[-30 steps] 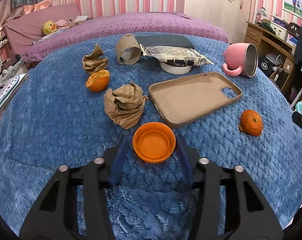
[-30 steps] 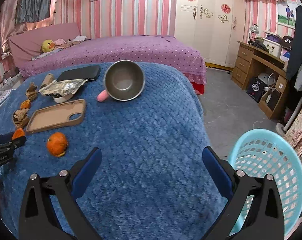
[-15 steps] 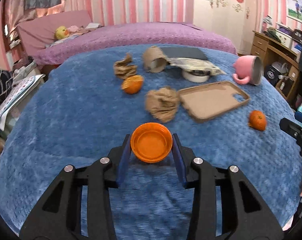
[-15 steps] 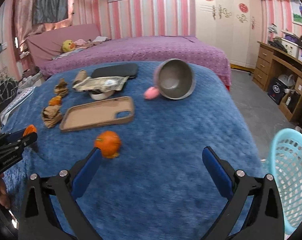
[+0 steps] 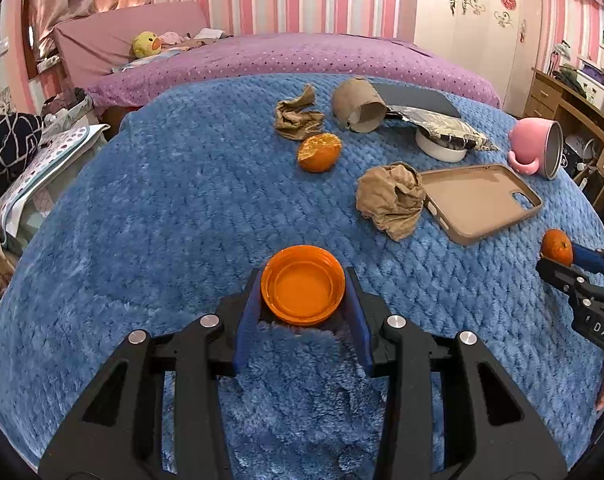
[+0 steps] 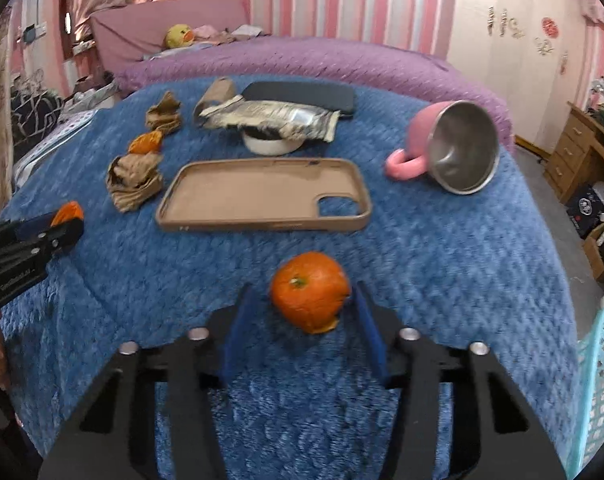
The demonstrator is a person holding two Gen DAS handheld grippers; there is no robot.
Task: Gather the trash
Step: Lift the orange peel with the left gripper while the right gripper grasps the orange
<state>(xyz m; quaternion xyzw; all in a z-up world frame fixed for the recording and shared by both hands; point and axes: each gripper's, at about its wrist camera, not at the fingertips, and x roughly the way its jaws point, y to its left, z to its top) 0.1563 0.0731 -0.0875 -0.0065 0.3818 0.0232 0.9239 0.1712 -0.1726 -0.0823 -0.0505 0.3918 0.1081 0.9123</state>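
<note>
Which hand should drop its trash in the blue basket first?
Probably the right gripper: the blue basket sits right beside it, and its jaws have just been closing around the orange peel. The left is farther off.

Only "DAS" in white letters readable, on the right gripper point(image 5: 557, 258) body; other markings too blurred.
</note>
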